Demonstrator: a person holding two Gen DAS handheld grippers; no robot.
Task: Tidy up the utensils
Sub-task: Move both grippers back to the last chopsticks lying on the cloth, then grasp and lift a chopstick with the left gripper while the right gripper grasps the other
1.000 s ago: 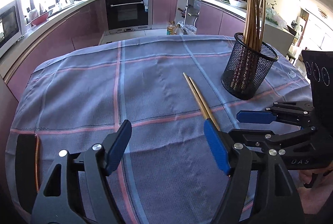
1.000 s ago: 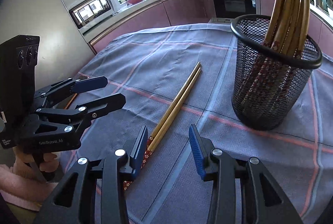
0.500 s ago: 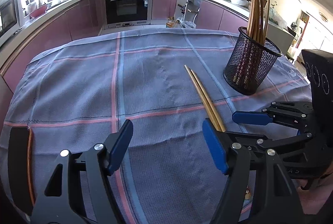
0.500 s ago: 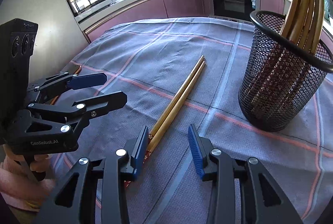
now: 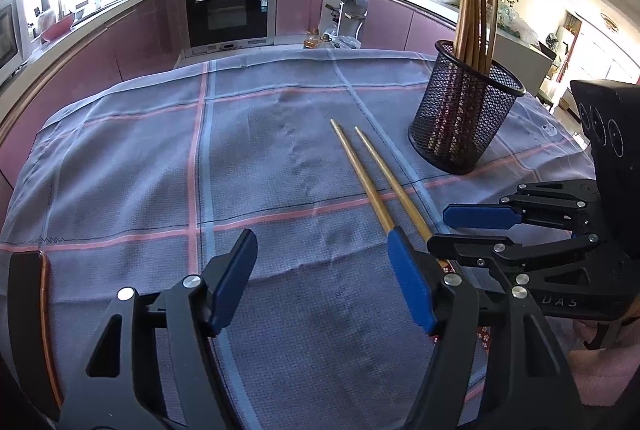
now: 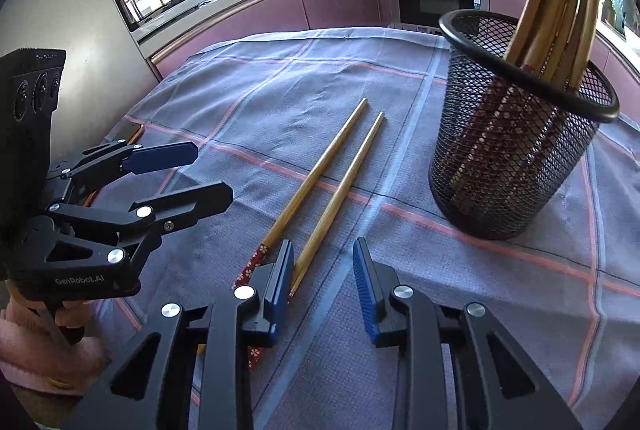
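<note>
**Two sticks, one slippery grab**

Kitchen worktop [image 5: 120, 166] with a checked cloth holds two chopsticks [image 6: 320, 182], now spread apart, not side by side as before. Mesh cup [image 6: 512, 150] stands at 2 o'clock. Right claw [image 6: 323, 280] is spread, its left pad touching one stick; it may roll away. Left claw [image 5: 322, 282] is spread, holding nothing.

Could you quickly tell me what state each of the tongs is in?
Left tongs: open, holding nothing.
Right tongs: open, holding nothing, beside the chopsticks.
</note>
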